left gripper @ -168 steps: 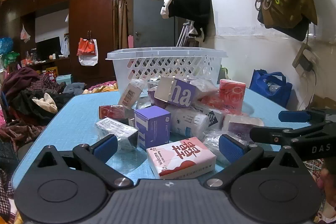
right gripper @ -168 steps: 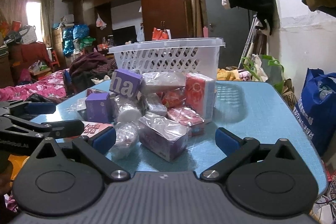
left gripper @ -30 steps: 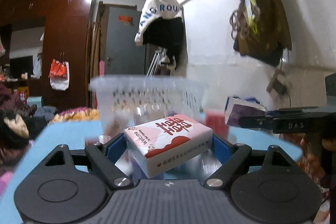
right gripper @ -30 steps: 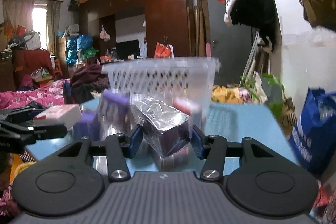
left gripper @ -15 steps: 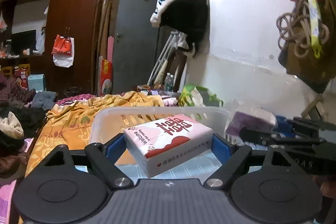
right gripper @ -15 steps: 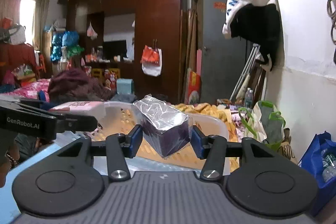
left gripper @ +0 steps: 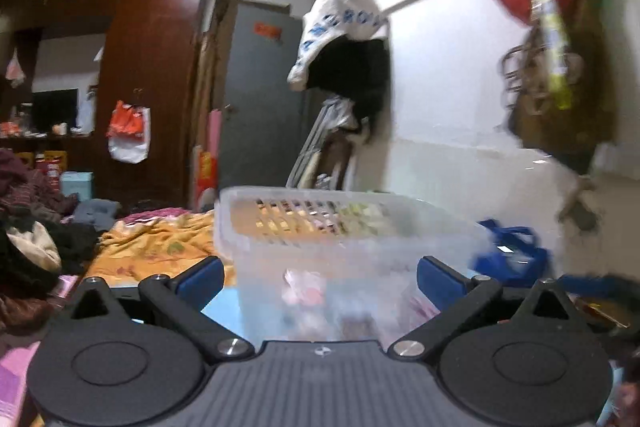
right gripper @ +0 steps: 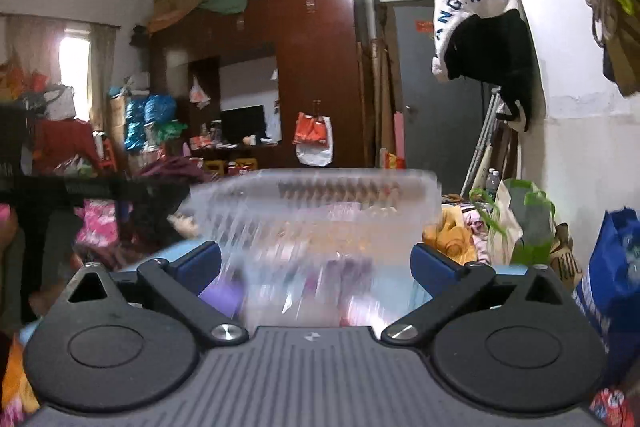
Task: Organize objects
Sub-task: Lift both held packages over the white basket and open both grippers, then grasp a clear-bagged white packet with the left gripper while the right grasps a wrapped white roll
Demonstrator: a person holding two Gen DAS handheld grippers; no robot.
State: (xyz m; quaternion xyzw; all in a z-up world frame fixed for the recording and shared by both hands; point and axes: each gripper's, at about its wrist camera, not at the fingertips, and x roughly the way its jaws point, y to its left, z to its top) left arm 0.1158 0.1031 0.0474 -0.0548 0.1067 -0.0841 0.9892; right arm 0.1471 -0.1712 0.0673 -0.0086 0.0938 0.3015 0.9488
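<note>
Both grippers, left (left gripper: 320, 277) and right (right gripper: 316, 267), hold jaws apart, empty, facing the blurred basket (left gripper: 340, 223).

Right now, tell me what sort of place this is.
Probably a cluttered bedroom or living room in a home: a tall wooden wardrobe, clothes hung on the wall, a heap of laundry.

Left gripper (left gripper: 320, 277): matte black linkage arms, silver pivot screws, blue finger pads (left gripper: 200, 277), ribbed grey housing with round discs. Right gripper (right gripper: 316, 263): the same black, grey and blue build.
</note>
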